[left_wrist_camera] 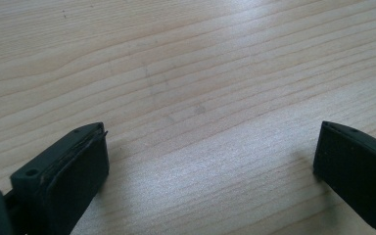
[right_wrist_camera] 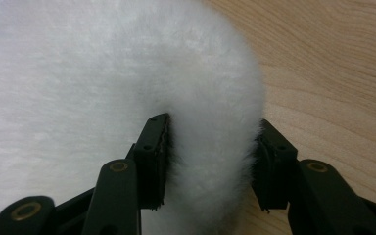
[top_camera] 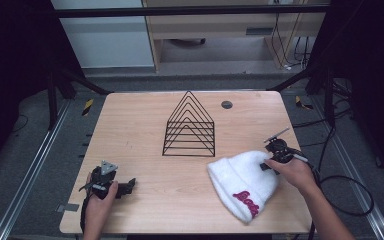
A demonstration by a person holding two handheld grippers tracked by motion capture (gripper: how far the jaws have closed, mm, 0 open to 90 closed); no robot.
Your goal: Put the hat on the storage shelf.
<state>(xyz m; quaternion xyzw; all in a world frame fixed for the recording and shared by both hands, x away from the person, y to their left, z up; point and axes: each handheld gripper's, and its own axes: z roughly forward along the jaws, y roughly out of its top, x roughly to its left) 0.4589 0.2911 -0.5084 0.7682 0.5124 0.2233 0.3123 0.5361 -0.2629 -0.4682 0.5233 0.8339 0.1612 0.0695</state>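
Right gripper has its jaws pinched into the edge of the fluffy white knit beanie with red lettering, lying at four o'clock on the pale wooden table; left gripper gapes empty at eight. The grasp looks in hand: firm up, then lift toward the black wire rack at twelve

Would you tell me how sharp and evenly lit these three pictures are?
High view: table bright, surroundings dark. Left gripper view: glare streak on the wood, soft shadows under the claw. Right gripper view: white hat overexposed and fuzzy, near claw parts soft.
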